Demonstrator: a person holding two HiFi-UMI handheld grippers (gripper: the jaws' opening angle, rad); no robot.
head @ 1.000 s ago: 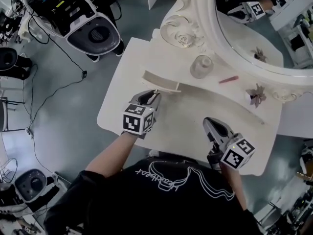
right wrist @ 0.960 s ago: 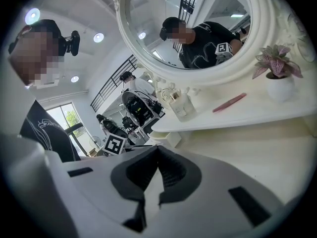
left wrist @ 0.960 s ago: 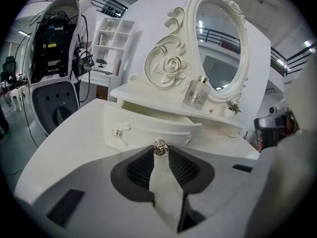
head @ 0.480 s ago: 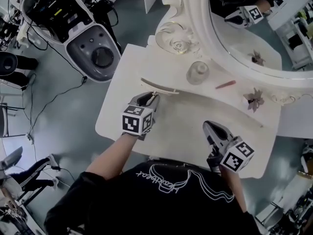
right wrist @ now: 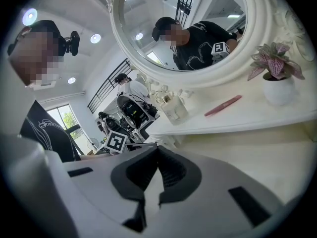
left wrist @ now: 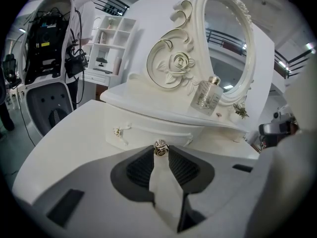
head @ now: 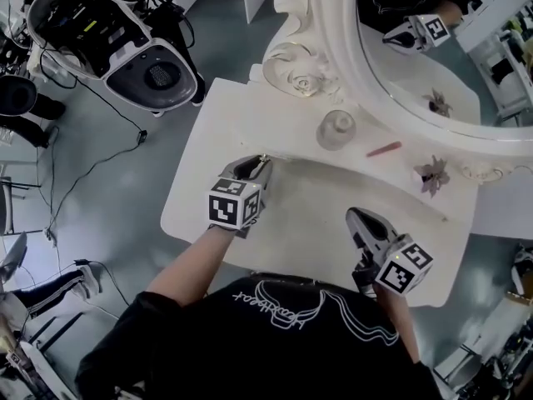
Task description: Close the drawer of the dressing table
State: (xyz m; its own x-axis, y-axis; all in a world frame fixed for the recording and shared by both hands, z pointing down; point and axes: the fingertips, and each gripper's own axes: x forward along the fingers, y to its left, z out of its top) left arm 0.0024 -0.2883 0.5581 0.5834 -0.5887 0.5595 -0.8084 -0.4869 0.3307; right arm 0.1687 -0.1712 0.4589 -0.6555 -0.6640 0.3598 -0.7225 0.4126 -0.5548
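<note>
Grey floor (head: 100,165) surrounds the white dressing table (head: 204,173). Its drawer (left wrist: 148,131) stood pulled out a second ago and was partly in half a second ago. It now sits flush under the raised shelf along the tabletop's back edge. The left gripper (head: 261,163) is clamped on the drawer's gold rose knob (left wrist: 160,147), so the closing looks done and only letting go remains. The right gripper (head: 358,217), jaws together and empty, hovers near the tabletop's front right corner. On the shelf stand a perfume bottle (head: 336,128), a pink stick (head: 384,149) and a small potted plant (head: 431,173). A white machine (head: 125,48) is parked beyond the left edge.
</note>
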